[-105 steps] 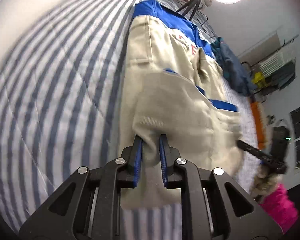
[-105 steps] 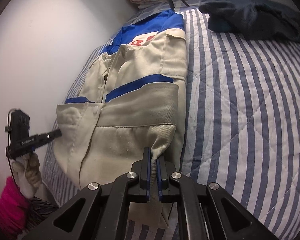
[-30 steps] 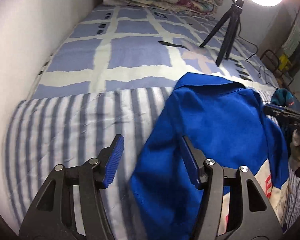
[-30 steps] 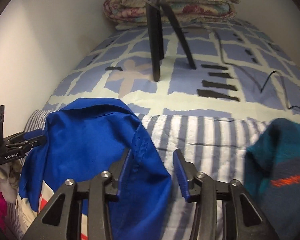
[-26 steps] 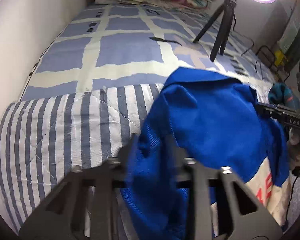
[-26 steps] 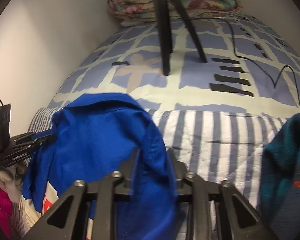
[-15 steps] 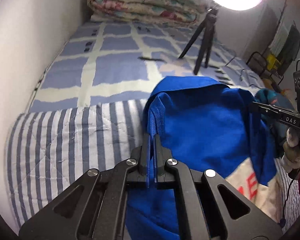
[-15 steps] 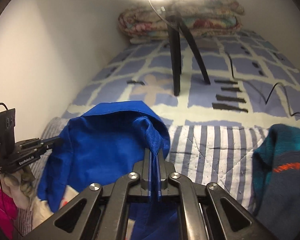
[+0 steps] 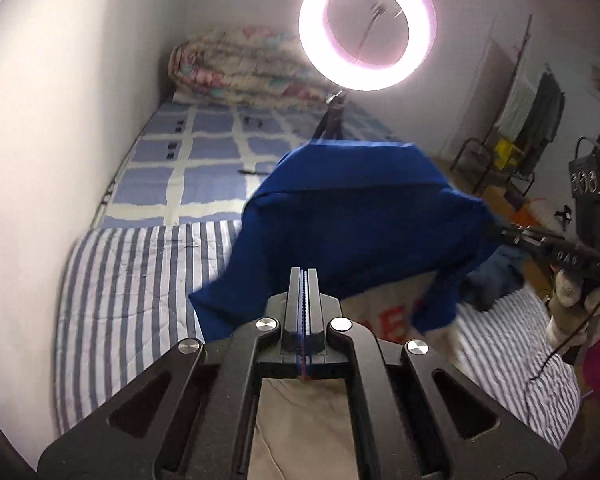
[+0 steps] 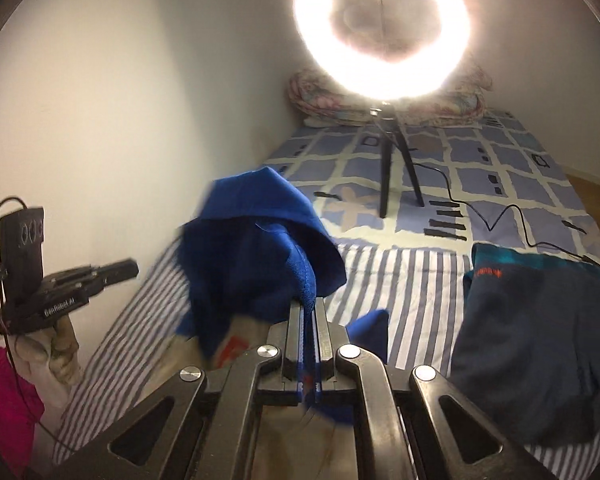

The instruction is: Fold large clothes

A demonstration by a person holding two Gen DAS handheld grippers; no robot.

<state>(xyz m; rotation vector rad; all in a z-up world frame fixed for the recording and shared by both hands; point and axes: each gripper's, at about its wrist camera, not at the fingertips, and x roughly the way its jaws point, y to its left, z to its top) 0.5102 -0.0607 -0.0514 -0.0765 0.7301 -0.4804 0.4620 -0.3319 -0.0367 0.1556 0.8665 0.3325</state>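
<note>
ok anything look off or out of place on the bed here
A lit ring light on a tripod stands on the bed, its cable trailing across the checked sheet toward the dark folded garment. Odd spot for it.

- The jacket (image 9: 352, 224) hides the ring light's tripod (image 9: 334, 120) legs.
- Red lettering (image 9: 396, 324) on the jacket is partly covered, unreadable.
- Glare washes out the folded quilt (image 10: 452, 108).

I see a bed (image 9: 112, 288) under a striped quilt near me and a blue checked sheet (image 9: 204, 160) farther off, set against a plain white wall (image 9: 60, 120) on the left. A folded floral duvet (image 9: 240, 72) lies at the far end. A lit ring light (image 10: 380, 20) on a tripod (image 10: 392, 168) stands on the bed. On the right, clothes hang on a rack (image 9: 536, 120) above a wooden floor (image 10: 596, 184).
</note>
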